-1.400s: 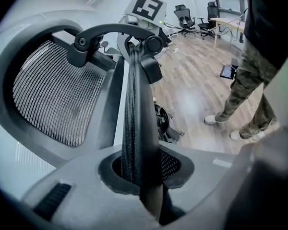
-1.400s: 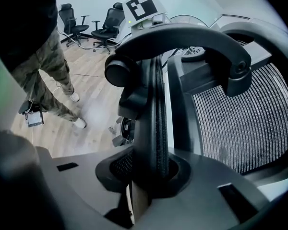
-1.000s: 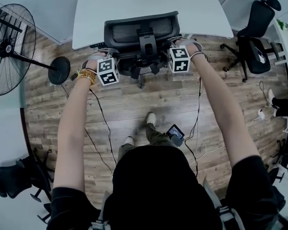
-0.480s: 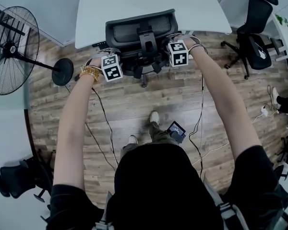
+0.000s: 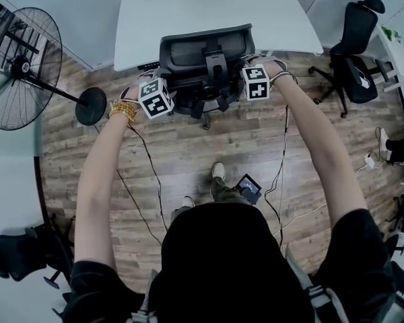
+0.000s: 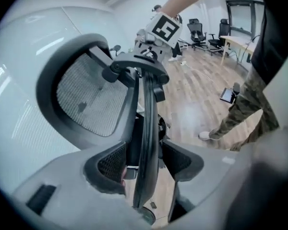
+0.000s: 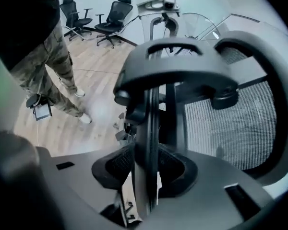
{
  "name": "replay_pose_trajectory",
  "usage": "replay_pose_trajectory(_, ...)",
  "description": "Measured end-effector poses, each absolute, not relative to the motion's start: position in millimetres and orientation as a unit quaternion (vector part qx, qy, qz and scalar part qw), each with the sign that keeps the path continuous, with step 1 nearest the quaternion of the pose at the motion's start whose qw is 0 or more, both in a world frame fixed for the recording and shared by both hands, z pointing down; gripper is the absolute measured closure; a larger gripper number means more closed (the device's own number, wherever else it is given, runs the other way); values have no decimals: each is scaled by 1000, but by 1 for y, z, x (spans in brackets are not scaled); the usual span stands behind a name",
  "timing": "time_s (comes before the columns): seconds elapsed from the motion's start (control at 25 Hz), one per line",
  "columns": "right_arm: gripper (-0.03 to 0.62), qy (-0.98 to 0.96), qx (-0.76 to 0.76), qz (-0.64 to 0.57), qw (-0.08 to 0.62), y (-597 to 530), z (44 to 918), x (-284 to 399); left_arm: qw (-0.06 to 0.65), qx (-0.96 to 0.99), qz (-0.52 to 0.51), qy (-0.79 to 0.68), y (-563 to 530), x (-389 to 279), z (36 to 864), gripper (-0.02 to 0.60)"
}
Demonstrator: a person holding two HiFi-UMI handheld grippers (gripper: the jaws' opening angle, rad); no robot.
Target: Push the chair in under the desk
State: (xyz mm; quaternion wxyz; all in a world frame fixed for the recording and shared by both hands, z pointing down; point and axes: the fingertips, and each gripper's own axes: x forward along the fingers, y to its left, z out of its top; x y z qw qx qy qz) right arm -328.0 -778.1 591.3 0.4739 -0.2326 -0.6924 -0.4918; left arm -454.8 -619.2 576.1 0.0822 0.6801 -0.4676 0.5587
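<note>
The black mesh-backed chair (image 5: 205,52) stands with its back at the front edge of the white desk (image 5: 215,9), its seat tucked beneath. My left gripper (image 6: 144,164) is at the chair's left side, open. A thin black upright part of the chair (image 6: 146,128) runs between its pads with a gap on both sides. My right gripper (image 7: 149,169) is at the chair's right side with the same kind of upright edge (image 7: 151,128) between its pads, close but not pressed. Both sets of jaws have just been opening. In the head view only the marker cubes (image 5: 155,98) (image 5: 256,81) show.
A standing fan (image 5: 23,66) with a round base (image 5: 91,110) is at the left. A second black office chair (image 5: 357,39) stands at the right by another table. Cables (image 5: 148,180) trail over the wood floor, and a small device (image 5: 248,187) hangs by my legs.
The left hand has lifted slightly and its marker cube has rolled. The right hand has shifted a little. The chair stays at the desk's edge.
</note>
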Motion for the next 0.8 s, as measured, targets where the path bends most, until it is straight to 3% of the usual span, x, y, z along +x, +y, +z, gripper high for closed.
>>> replay_pose_trajectory(0.44,454,-816,-104,-457,338,-714,462,-332,54,716,360,-596,-598,-434,511,352)
replay_pose_trajectory(0.8,467,-903,38,-370,217,-628,416,-323,-10,715,192,-672,-562,-386,428,400)
